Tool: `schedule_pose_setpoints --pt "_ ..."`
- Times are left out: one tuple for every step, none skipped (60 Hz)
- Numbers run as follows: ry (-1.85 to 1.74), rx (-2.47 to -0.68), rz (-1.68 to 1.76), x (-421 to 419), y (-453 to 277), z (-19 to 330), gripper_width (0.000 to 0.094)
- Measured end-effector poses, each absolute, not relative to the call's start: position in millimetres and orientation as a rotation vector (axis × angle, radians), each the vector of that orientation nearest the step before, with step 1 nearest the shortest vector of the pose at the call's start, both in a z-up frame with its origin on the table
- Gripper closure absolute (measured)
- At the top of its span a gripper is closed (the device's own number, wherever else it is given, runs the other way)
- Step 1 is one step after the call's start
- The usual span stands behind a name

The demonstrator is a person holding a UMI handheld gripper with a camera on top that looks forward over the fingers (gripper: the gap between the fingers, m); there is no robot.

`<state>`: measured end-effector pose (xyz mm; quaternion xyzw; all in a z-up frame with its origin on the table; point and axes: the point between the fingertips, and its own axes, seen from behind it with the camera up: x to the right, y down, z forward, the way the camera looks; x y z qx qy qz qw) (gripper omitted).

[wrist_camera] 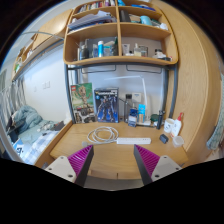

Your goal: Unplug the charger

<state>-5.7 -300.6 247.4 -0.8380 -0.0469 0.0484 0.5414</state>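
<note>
A white power strip (134, 141) lies on the wooden desk (70, 138) just ahead of the gripper (113, 160), at about twelve to one o'clock from the gap between its fingers. Something small and white seems to sit at the strip's near end, perhaps the charger's plug, though it is too small to tell for sure. A coil of white cable (102, 133) rests on the desk at about eleven o'clock from the strip, just beside it, and one strand looks to run toward the strip.

The gripper's two fingers are spread apart with nothing between them; only bare desk shows in the gap. The magenta pads (81, 156) face each other across it, and neither touches the strip or the cable.

Behind the cable, at twelve o'clock, two picture boxes (96, 103) stand upright against the back wall. To their right, at about two o'clock from the strip, small bottles and a cup (166, 126) crowd the desk's right end. Above, a wooden shelf unit (120, 38) hangs on the wall, its compartments filled with bottles and stacked items. At nine o'clock, off the desk's left edge, a heap of bedding (25, 128) lies on a bed.
</note>
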Motion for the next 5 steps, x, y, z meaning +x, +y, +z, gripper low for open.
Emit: schedule_pose_setpoints --pt "-0.111 -1.99 0.113 -5.5 -300.3 247.6 0.0123" --pt "-0.111 -1.989 0.113 -5.4 -299.8 247.9 0.0124" --pt "-0.111 -1.987 0.113 -5.4 -299.3 248.2 0.0124" --pt "-0.111 -1.986 0.112 -5.3 -299.0 248.5 0.0123" --pt "-0.111 -1.985 0.111 -5.0 -298.6 248.8 0.0123"
